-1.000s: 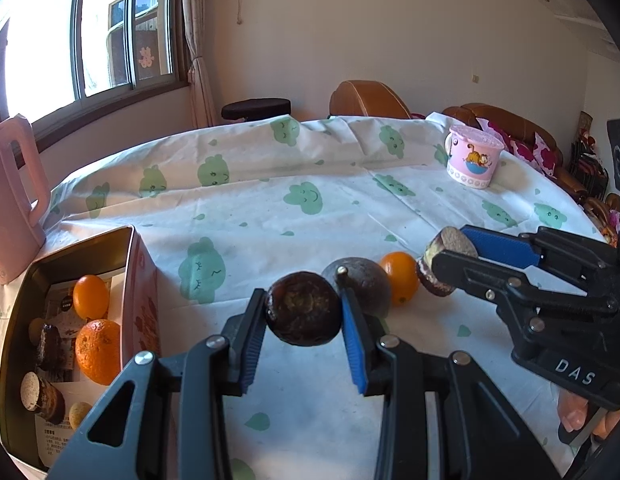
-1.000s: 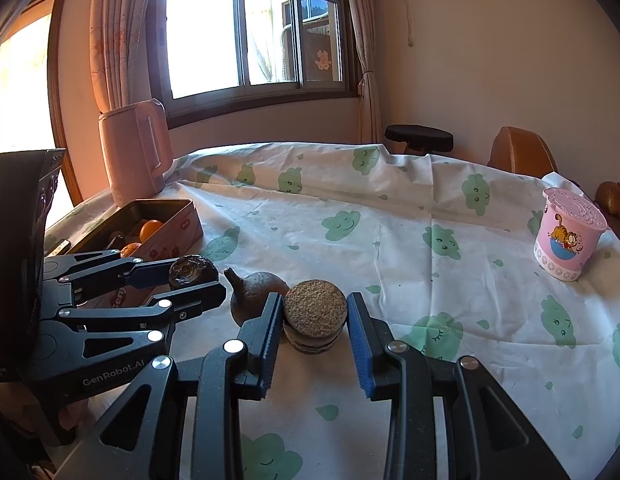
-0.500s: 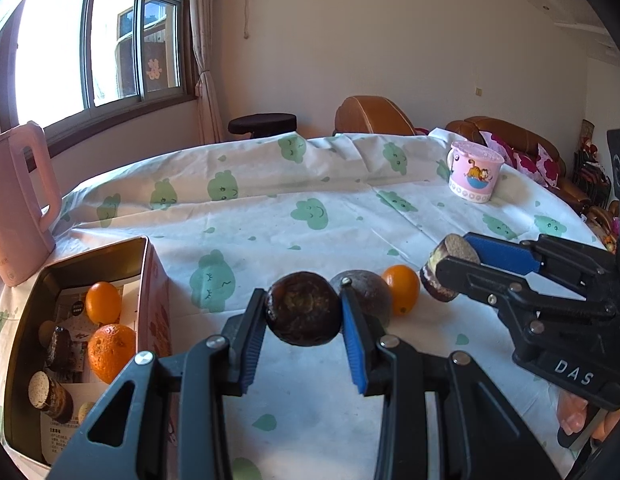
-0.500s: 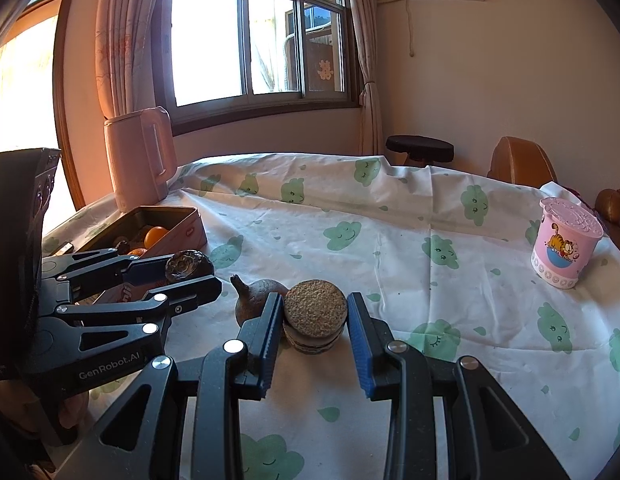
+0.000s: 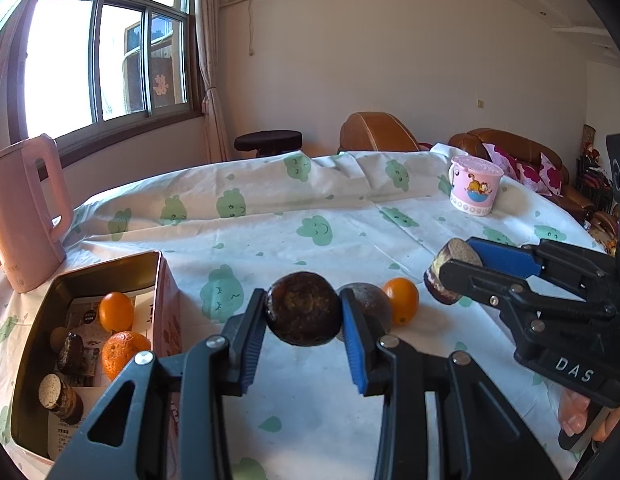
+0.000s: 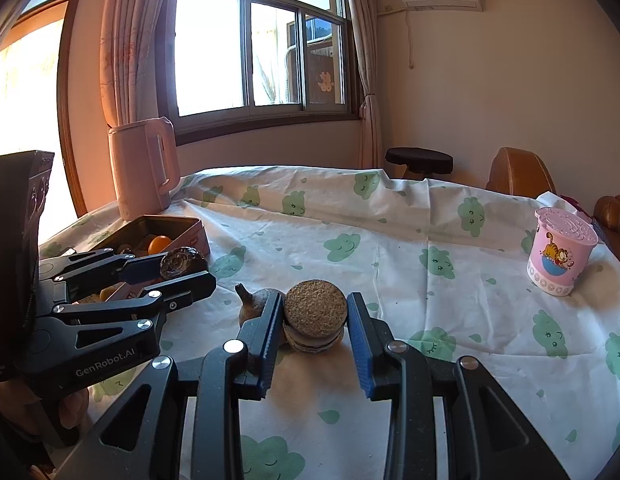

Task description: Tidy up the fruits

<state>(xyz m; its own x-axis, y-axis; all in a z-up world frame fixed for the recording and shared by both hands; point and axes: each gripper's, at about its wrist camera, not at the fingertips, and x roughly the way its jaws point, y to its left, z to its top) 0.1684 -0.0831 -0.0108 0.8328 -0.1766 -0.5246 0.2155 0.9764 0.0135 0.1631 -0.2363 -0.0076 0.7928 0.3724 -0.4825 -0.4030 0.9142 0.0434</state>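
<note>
Left wrist view: left gripper (image 5: 302,316) pinches a dark round fruit (image 5: 302,309) clear of the tablecloth for transfer to the tin (image 5: 28,336) at near left, while right gripper (image 5: 453,270) clamps a cork-topped piece (image 5: 443,280).

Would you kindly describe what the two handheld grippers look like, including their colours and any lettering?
Both are matte black plastic linkage frames with silver rivets and ribbed blue pads lining the fingers. The left gripper reads "GenRobot.AI" in white on its body; the right gripper reads "DAS". A boxy black housing sits behind each. No cables or sleeves are visible.
</note>
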